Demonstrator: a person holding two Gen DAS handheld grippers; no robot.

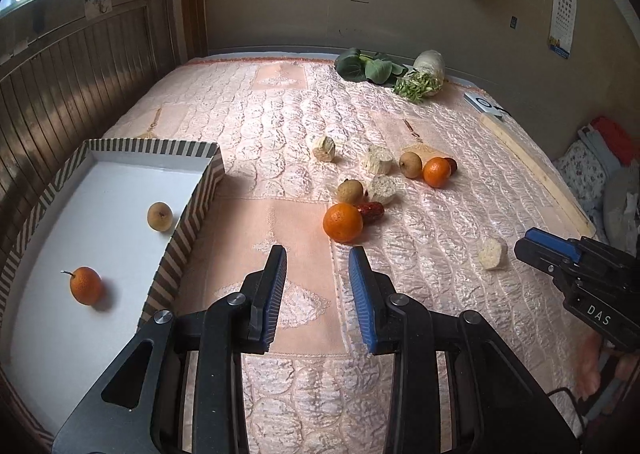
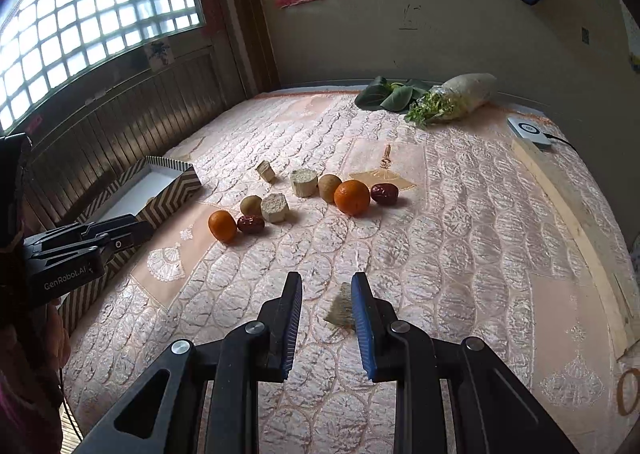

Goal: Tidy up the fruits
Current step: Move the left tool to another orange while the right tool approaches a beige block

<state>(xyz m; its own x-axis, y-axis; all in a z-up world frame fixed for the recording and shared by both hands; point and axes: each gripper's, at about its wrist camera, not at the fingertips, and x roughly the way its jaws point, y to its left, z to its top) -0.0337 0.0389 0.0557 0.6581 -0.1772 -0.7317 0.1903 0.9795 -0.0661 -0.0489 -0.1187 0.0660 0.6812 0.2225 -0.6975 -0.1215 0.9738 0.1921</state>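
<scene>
A striped box [image 1: 200, 193] with a white floor sits at the left on the pink quilted bed and holds an orange [image 1: 85, 286] and a brown round fruit [image 1: 160, 215]. On the quilt ahead lie an orange [image 1: 343, 221], a red date [image 1: 372, 211], a brown fruit [image 1: 350, 191], a second orange [image 1: 437, 172] and several beige chunks. My left gripper [image 1: 318, 254] hovers just short of the near orange, jaws narrow and empty. My right gripper [image 2: 326, 280] is likewise narrow and empty; a beige chunk [image 2: 340, 310] lies on the quilt beside its right finger.
Leafy greens [image 1: 368, 67] and a bagged vegetable [image 1: 424, 77] lie at the far edge by the wall. A white device [image 1: 482, 103] and a wooden plank [image 1: 536, 169] run along the right edge. Wood panelling lines the left side behind the box.
</scene>
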